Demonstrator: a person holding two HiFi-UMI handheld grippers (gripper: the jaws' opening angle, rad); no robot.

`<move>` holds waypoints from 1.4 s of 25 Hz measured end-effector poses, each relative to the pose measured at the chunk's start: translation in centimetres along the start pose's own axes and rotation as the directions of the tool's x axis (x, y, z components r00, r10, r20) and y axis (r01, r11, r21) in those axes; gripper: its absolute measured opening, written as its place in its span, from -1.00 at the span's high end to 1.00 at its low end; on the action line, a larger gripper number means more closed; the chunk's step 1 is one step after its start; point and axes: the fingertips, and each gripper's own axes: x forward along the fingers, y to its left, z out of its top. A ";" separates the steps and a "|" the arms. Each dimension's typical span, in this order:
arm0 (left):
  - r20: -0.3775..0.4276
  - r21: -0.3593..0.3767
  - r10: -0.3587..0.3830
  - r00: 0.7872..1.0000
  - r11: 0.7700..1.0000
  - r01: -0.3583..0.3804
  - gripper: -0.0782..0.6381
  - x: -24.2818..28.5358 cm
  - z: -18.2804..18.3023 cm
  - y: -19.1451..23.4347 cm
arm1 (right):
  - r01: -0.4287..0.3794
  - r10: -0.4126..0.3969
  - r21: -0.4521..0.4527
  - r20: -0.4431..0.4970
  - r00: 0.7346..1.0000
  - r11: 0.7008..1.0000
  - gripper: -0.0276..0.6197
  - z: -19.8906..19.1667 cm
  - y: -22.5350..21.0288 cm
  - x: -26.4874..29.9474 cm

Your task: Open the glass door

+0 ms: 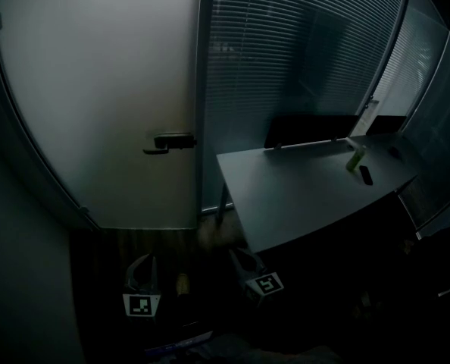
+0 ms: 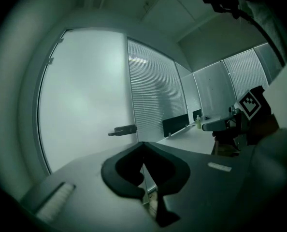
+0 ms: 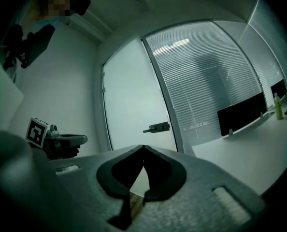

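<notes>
Glass door (image 1: 96,89) faces us, frosted, closed and upright. Our left gripper (image 2: 143,144) and right gripper (image 3: 143,147) both have their jaws pressed tip to tip with nothing between them. We hold them low, well short of the door. Its lever handle (image 1: 168,142) lies level at the door's right edge, with the free end pointing left, away from the blinds partition (image 1: 301,51). A desk (image 1: 301,196) stands to the right.

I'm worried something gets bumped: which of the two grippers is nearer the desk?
Right. The right gripper sits low by the near corner of the desk; the left gripper is further left, in front of the glass door, away from the desk.
</notes>
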 end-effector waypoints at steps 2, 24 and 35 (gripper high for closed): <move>0.007 0.007 -0.016 1.000 1.000 0.016 0.77 1.8 0.4 0.7 | 0.015 -0.015 0.002 0.005 1.000 1.000 0.92 0.4 -0.9 1.3; -0.003 0.077 -0.099 0.995 0.992 0.099 0.77 18.2 1.1 9.8 | 0.110 -0.110 0.001 -0.010 0.994 0.994 0.92 3.8 -6.4 15.9; -0.008 0.138 -0.175 0.985 0.975 0.174 0.77 25.1 1.2 11.3 | 0.196 -0.196 0.015 0.003 0.981 0.980 0.92 4.3 -9.2 18.7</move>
